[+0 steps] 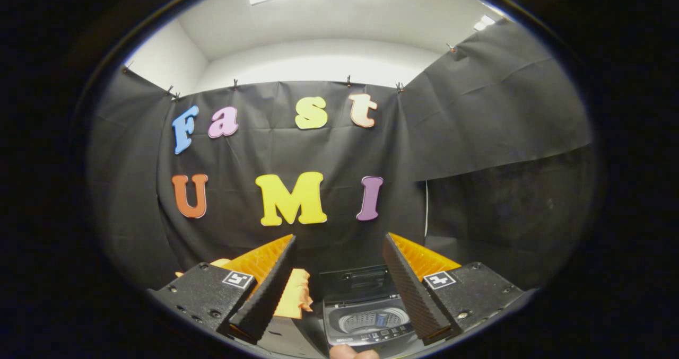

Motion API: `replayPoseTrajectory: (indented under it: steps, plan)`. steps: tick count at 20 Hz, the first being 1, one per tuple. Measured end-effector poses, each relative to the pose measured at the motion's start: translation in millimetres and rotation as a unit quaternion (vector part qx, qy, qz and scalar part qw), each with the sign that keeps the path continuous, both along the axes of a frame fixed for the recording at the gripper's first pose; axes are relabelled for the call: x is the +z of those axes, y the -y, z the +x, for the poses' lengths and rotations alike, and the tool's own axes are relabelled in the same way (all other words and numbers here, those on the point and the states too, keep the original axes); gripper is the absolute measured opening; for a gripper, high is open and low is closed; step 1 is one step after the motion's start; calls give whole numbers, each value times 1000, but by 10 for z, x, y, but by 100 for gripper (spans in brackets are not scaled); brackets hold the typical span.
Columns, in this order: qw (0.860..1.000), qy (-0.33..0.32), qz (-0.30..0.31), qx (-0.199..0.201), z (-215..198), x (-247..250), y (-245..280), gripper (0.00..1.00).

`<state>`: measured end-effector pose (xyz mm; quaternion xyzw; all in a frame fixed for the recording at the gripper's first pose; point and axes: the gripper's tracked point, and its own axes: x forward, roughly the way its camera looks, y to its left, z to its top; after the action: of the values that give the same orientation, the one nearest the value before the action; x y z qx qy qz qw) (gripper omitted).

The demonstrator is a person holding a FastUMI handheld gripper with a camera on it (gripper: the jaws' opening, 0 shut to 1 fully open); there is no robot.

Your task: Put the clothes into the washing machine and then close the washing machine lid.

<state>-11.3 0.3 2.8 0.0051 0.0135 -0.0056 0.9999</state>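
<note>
A small grey top-loading washing machine (pixel 366 322) stands below and between my fingers, nearer the right one. Its dark lid (pixel 356 283) is raised upright at the back, and the drum (pixel 371 319) shows open with a control strip along the front. An orange piece of clothing (pixel 297 295) lies in a crumpled heap to the left of the machine, partly hidden behind my left finger. My gripper (pixel 339 253) is held high above both, open wide, with nothing between its fingers.
The black cloth wall stands close behind the machine and wraps round on both sides. A fingertip of a person's hand (pixel 350 352) shows just in front of the machine. A thin white cord (pixel 426 208) hangs down the wall on the right.
</note>
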Motion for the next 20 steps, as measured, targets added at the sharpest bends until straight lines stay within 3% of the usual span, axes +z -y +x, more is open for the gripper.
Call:
replayPoseTrajectory:
  steps: [11,20]
  plan:
    - [1000,-13,16,11,57,-21,-246,100]
    - [998,-44,22,28,260,-184,-1000,100]
